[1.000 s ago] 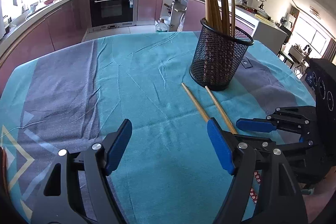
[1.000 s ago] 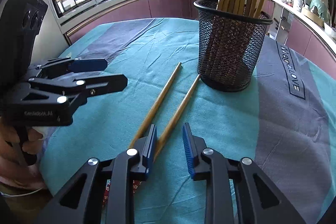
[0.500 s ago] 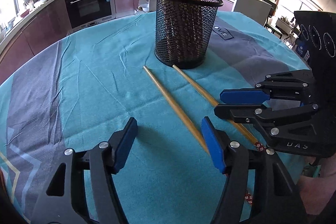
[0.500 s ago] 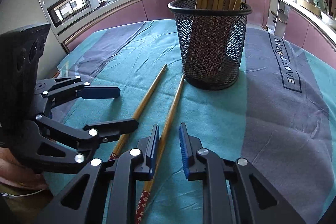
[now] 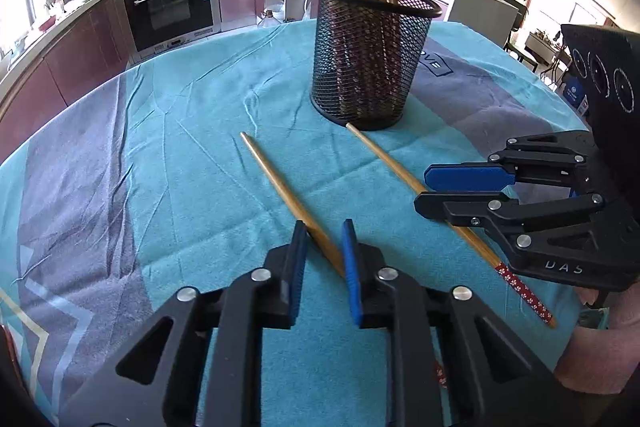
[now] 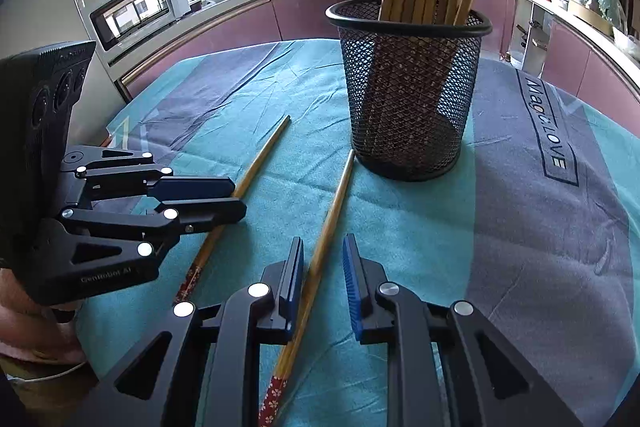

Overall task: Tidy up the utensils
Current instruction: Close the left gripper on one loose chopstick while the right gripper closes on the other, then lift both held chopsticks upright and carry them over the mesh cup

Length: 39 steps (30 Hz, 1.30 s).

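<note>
Two wooden chopsticks lie on the teal cloth in front of a black mesh holder that stands full of chopsticks. My left gripper is low over the left chopstick, its jaws narrowly open with the stick between them. My right gripper straddles the right chopstick, jaws narrowly open, left pad close to the stick. The right gripper shows in the left wrist view over the right chopstick. The left gripper shows in the right wrist view over the left chopstick. The holder also stands in the right wrist view.
The round table's cloth is teal with grey bands. Kitchen counters and an oven lie beyond the far edge. A microwave stands left in the right wrist view.
My left gripper has moved in over the left chopstick and its jaws have narrowed around it. My right gripper has advanced along the right chopstick toward the holder.
</note>
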Motion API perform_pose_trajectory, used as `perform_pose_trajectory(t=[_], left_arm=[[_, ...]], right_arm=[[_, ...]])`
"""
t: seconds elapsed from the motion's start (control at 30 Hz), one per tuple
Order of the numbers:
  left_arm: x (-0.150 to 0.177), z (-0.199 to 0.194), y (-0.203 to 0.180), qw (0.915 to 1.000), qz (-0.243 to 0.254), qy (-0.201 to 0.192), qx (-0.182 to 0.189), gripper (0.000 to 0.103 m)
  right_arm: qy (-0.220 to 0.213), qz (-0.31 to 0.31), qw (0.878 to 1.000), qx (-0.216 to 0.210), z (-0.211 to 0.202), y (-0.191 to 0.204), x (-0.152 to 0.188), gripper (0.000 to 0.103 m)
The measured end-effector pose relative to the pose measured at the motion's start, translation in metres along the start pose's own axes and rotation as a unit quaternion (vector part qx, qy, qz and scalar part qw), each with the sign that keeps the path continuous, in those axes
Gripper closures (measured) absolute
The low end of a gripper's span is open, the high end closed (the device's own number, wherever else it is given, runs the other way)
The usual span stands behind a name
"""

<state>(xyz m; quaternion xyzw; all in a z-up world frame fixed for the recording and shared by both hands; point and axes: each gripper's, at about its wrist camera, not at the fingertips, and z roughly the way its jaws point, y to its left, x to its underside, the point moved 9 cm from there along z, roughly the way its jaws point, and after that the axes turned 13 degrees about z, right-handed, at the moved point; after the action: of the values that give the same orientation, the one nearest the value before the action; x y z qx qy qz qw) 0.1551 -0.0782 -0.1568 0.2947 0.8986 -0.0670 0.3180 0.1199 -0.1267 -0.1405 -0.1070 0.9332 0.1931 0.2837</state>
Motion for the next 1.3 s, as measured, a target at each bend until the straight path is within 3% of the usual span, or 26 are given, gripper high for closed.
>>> perform_pose_trajectory(t=[0.23, 0.47, 0.57, 0.63, 0.9, 1.3], left_arm=[[-0.001, 0.000, 0.023, 0.9993, -0.023, 0.004, -0.029, 0.070], [-0.006, 0.009, 0.027, 0.9990, -0.020, 0.008, -0.040, 0.071], [-0.007, 0.010, 0.024, 0.9987, -0.019, 0.007, -0.046, 0.076], [-0.007, 0.011, 0.022, 0.9989, -0.022, 0.006, -0.041, 0.086], [-0.008, 0.013, 0.022, 0.9987, -0.024, 0.005, -0.046, 0.085], [-0.009, 0.013, 0.026, 0.9980, -0.044, 0.002, -0.045, 0.096]], right_arm=[[-0.004, -0.005, 1.000, 0.013, 0.006, 0.003, -0.005, 0.090], [-0.007, 0.007, 1.000, 0.013, 0.009, 0.002, -0.010, 0.094], [-0.007, 0.010, 1.000, 0.006, 0.010, 0.003, -0.011, 0.096], [-0.007, 0.012, 1.000, -0.001, 0.010, 0.004, -0.011, 0.097], [-0.002, 0.008, 1.000, 0.004, 0.012, 0.002, -0.014, 0.097], [-0.011, 0.019, 1.000, -0.009, 0.005, -0.001, -0.017, 0.098]])
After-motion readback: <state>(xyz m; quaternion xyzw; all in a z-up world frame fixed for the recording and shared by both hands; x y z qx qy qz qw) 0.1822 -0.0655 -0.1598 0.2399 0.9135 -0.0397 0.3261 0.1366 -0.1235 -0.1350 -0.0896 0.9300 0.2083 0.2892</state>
